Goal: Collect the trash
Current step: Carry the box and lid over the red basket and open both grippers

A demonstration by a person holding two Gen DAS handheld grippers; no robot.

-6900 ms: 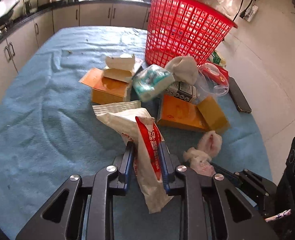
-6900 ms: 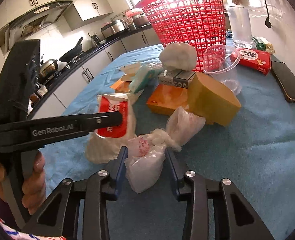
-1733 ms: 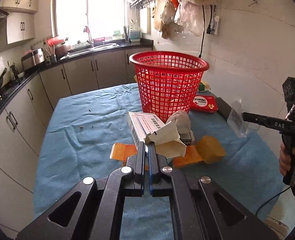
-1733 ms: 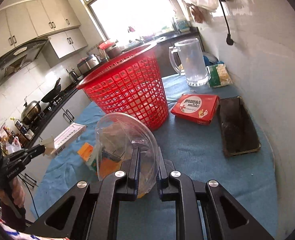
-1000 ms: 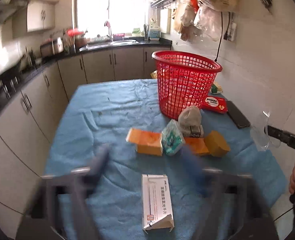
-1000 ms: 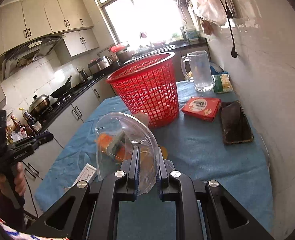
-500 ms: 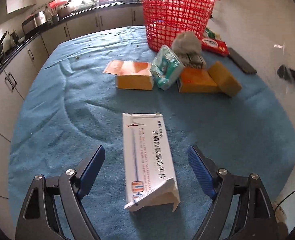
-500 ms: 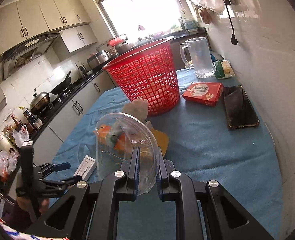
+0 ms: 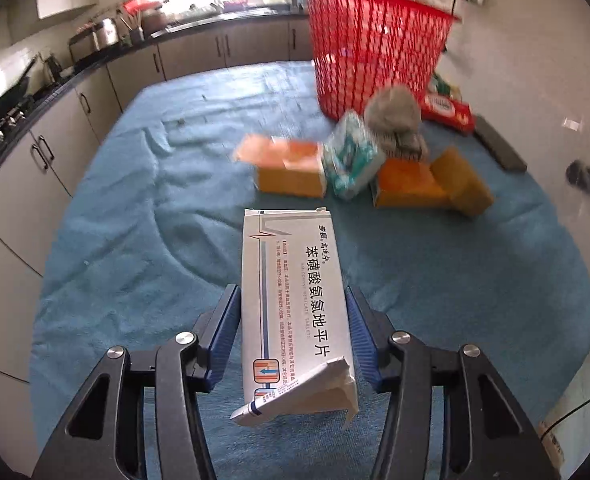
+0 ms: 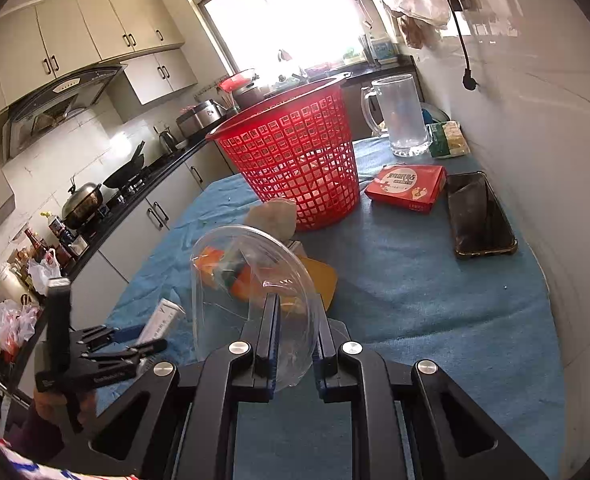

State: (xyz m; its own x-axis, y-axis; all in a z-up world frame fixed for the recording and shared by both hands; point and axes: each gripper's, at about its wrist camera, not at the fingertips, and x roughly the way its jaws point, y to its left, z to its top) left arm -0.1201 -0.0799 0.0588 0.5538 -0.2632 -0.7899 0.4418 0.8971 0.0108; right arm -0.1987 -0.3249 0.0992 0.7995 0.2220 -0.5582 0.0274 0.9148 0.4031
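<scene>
The flat white cardboard medicine box (image 9: 295,312) lies on the blue cloth-covered table (image 9: 135,240), lengthwise between the closing blue pads of the left gripper (image 9: 293,336). The pads have not quite met its sides. The right gripper (image 10: 293,340) is clamped on a clear plastic dome lid (image 10: 251,280), held above the table.

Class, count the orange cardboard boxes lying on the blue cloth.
2: one orange box left of the green-white packet, one right of it. Others may hide behind the pile.

Daylight is pouring through the large kitchen window (image 10: 295,20), blowing out to white glare in both views. The red plastic lattice basket (image 9: 375,48) and the clutter before it are smearing with motion blur in the left view. Fisheye distortion is bending the edges, and dark vignetting is ringing the corners.
</scene>
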